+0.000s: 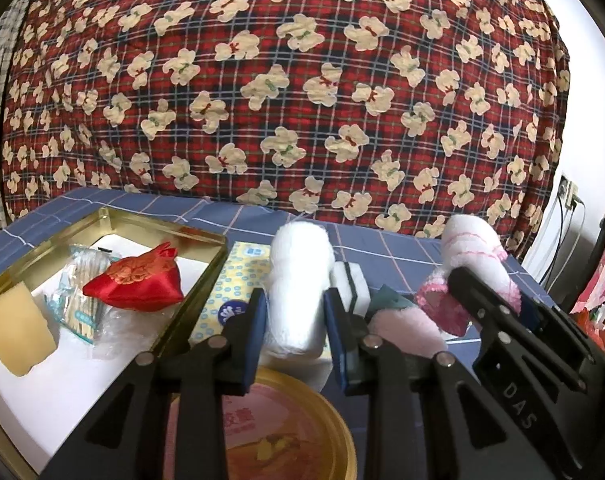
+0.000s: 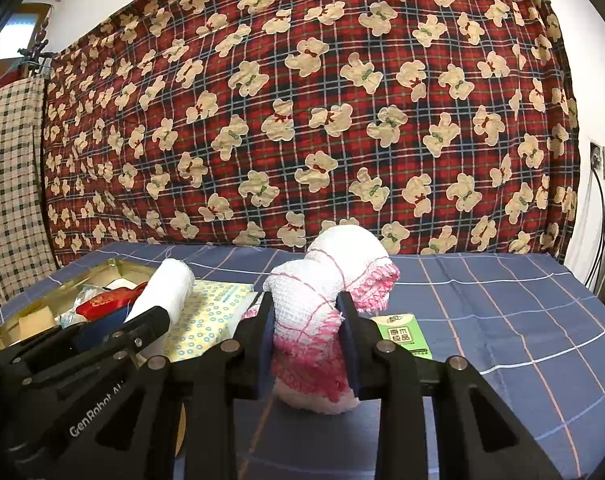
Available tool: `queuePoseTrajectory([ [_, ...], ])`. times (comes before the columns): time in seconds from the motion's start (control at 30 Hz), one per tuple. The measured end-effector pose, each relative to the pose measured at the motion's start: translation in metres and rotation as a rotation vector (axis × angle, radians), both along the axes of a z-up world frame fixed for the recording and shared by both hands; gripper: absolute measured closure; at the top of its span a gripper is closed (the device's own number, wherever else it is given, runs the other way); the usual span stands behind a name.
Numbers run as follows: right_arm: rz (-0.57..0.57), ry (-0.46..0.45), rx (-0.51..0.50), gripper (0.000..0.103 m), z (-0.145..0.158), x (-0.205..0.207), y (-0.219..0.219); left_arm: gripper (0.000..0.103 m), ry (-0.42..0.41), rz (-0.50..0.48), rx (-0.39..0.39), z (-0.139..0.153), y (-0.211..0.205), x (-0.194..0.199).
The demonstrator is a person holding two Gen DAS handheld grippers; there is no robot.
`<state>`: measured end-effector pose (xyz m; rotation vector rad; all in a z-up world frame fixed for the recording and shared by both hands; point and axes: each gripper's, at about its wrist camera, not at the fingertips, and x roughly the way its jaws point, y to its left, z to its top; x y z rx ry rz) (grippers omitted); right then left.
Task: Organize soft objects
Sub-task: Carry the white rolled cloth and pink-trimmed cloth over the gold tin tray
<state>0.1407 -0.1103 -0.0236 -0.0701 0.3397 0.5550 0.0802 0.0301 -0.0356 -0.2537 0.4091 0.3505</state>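
My left gripper [image 1: 296,304] is shut on a rolled white towel [image 1: 298,280], which sticks up and forward between its blue pads. My right gripper [image 2: 308,320] is shut on a rolled white towel with pink edging [image 2: 322,280]; its lower end hangs below the pads. In the left wrist view the pink-edged towel [image 1: 474,248] and the right gripper [image 1: 498,304] sit at the right. The right wrist view has the white towel [image 2: 166,292] and the left gripper [image 2: 142,328] at the left. Both rolls hang above the blue checked cloth [image 2: 502,320].
An open gold tin [image 1: 114,220] at the left holds a red satin pouch [image 1: 136,280], a yellow sponge [image 1: 16,332] and plastic packets. A round gold lid [image 1: 286,428] lies under my left gripper. Tissue packs [image 2: 402,332], a white sponge [image 1: 352,280] and pink cloths [image 1: 406,330] lie about. A bear-print plaid cloth hangs behind.
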Motion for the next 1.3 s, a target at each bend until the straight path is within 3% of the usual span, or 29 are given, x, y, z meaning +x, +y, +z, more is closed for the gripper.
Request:
queuePoseTrajectory([
  [1.3, 0.057, -0.030, -0.017, 0.070, 0.000, -0.020, 0.035, 0.075, -0.067, 0.093, -0.024, 0.002, 0.022, -0.026],
])
